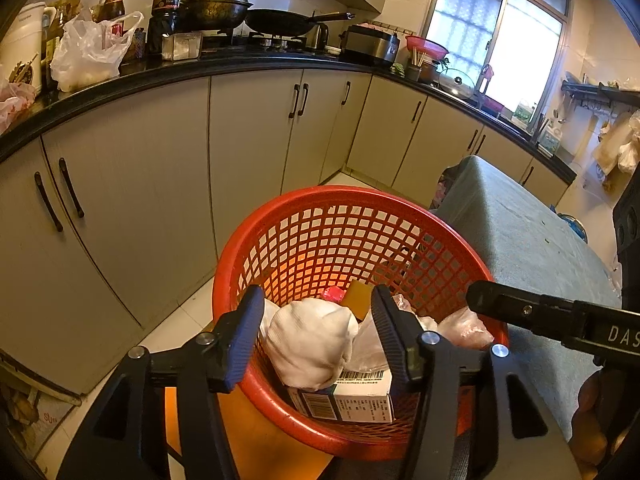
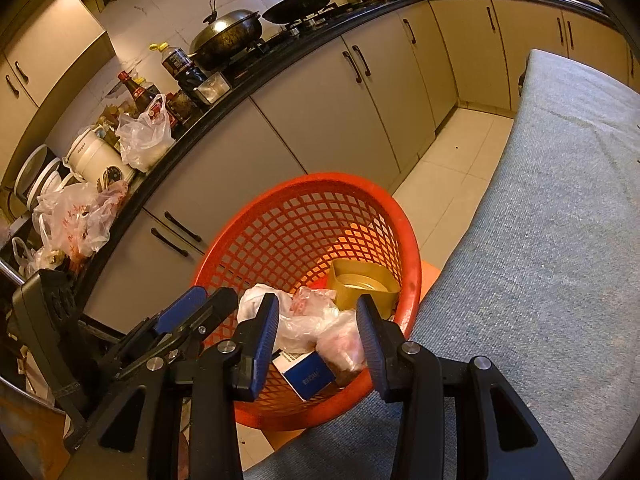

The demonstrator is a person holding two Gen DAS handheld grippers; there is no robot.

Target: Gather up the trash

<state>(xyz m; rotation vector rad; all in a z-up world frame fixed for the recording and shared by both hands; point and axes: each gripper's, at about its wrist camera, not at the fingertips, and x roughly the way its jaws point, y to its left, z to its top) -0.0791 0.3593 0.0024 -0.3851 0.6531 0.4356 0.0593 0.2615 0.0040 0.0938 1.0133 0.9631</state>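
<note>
Now both grippers, left [image 1: 318, 336] and right [image 2: 318, 334], held spread and unloaded above red basket [image 1: 448, 236], tissue wad [image 1: 312, 344] at 6 o'clock inside, yellow cup [image 2: 362, 286] at 12.

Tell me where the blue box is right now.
The blue box lies in the red basket, at its near edge in the right wrist view, under the plastic bags.
</note>
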